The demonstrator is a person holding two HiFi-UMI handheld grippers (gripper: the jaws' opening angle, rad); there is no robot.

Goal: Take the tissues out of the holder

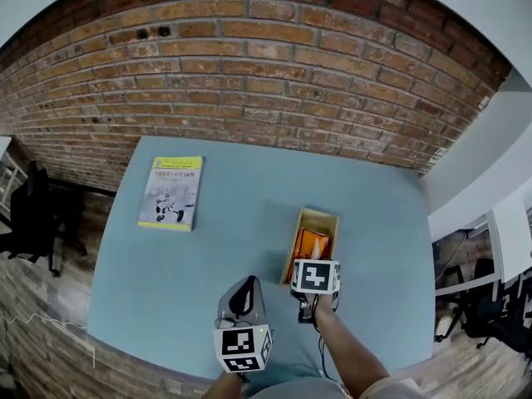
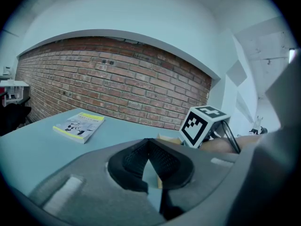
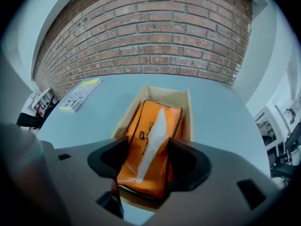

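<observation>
The right gripper [image 3: 148, 146] has its jaws closed on the near end of the tissues [image 3: 156, 119], one pad pressed to each long side of the orange pack. A white tissue runs along the top of the pack. The pack lies lengthwise in the holder [image 3: 189, 111], an open wooden box, with its far end just short of the box's far wall. In the right gripper view the near end looks tilted up a little above the box's near edge, though I cannot tell for sure. The holder stands on the table [image 1: 166, 281], right of the middle, with its long axis pointing towards the wall [image 1: 274, 73], which is brick.

The left gripper [image 2: 149, 144] is closed and empty: its pad tips meet, and only table shows through the narrow gap below them. In the head view it sits just left of the right gripper and nearer the person, over bare table. The right gripper's cube [image 2: 202, 125] shows beside it in the left gripper view.

A book [image 1: 171, 192] with a yellow band lies flat at the far left of the table, well apart from the holder.
</observation>
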